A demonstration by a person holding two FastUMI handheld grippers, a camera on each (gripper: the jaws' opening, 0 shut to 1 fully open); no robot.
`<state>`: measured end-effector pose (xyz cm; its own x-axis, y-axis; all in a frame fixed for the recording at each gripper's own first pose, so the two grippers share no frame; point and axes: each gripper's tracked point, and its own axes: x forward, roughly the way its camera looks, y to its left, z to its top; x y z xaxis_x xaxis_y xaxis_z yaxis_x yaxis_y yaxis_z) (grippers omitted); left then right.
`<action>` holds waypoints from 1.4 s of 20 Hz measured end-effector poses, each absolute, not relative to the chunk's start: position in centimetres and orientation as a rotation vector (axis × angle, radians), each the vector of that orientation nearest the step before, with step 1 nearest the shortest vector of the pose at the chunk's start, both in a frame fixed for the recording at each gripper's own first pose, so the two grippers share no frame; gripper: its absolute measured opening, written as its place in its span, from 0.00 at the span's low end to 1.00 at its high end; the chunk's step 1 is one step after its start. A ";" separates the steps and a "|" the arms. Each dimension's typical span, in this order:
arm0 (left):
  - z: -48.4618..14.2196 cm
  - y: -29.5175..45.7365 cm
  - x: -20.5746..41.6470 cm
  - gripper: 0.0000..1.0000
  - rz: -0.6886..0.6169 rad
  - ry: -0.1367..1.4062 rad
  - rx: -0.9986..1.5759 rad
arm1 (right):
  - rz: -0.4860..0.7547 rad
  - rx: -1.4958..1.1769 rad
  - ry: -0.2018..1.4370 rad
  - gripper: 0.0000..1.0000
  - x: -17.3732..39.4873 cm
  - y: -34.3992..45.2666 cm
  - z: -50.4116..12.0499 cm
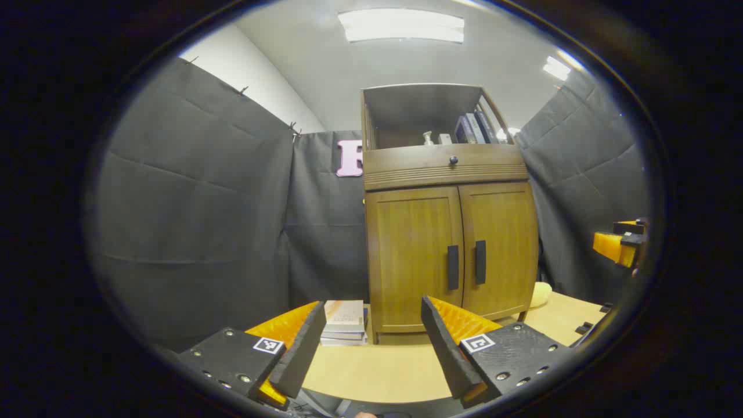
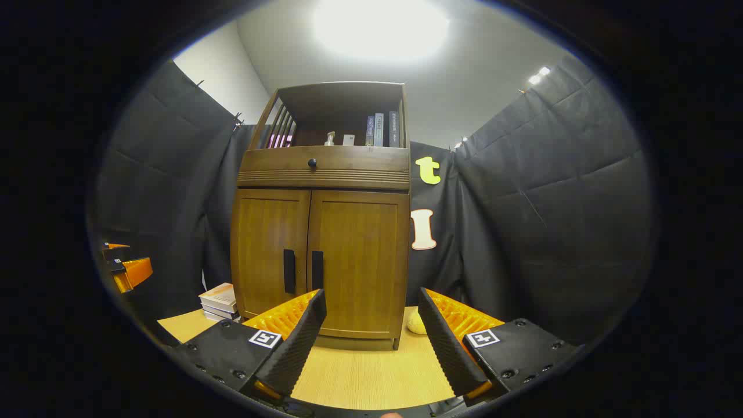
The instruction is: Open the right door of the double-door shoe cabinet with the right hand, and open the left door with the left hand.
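At the bottom of the left gripper view, the left gripper (image 1: 371, 342) has its fingers (image 1: 302, 345) spread wide with nothing between them, hovering over the light wooden counter (image 1: 377, 366). Beyond them a small stack of books (image 1: 345, 323) lies on the counter just beside the left foot of the shoe cabinet (image 1: 450, 203). Both cabinet doors are closed: the left door (image 1: 415, 255) and right door (image 1: 502, 249) meet at the middle, each with a dark upright handle near the seam. Above the doors sits a drawer with a small round knob (image 1: 453, 159), and an open shelf holding upright books (image 1: 476, 128).

Low in the right gripper view, the right gripper (image 2: 371, 339) likewise has its fingers (image 2: 447, 342) spread apart and empty, well short of the cabinet front. A pale yellow object (image 2: 415, 323) lies on the counter by the cabinet's right foot. The other gripper shows at the far edge of each view, too small to tell how its fingers stand there.
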<state>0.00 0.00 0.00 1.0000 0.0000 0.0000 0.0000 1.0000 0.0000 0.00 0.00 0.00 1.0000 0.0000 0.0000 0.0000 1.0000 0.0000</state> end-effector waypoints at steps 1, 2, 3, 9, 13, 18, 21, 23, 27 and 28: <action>0.1 0.0 0.1 0.96 -0.002 -0.002 0.000 | 0.001 0.004 0.004 0.96 0.0 0.1 -0.1; 0.1 0.0 0.2 0.96 -0.005 -0.004 0.000 | 0.000 0.009 0.008 0.96 0.2 0.1 -0.2; 0.1 0.1 0.3 0.96 -0.006 -0.005 0.001 | -0.001 0.014 0.009 0.96 0.4 0.1 -0.2; 0.1 0.1 0.5 0.96 -0.004 -0.006 0.007 | 0.009 0.018 0.011 1.00 0.8 0.8 0.1; 0.0 0.1 0.6 0.96 -0.012 -0.007 0.000 | 0.003 0.028 0.008 0.96 0.8 0.5 0.1; 0.6 0.0 1.2 0.96 -0.030 -0.029 -0.002 | -0.006 0.029 -0.004 0.96 1.0 0.1 0.7; 0.9 -0.3 1.5 0.96 -0.039 -0.034 0.000 | -0.004 0.041 -0.004 0.96 1.3 0.2 0.7; 1.0 -0.3 1.3 0.96 -0.044 -0.037 0.001 | 0.006 0.048 -0.024 0.96 1.8 0.6 1.2; 1.1 -0.1 1.8 0.96 -0.033 -0.044 0.010 | 0.027 0.045 -0.026 0.96 3.8 1.5 1.3; 1.1 0.0 1.9 0.96 -0.029 -0.045 0.012 | 0.035 0.046 -0.028 0.96 4.5 1.9 1.4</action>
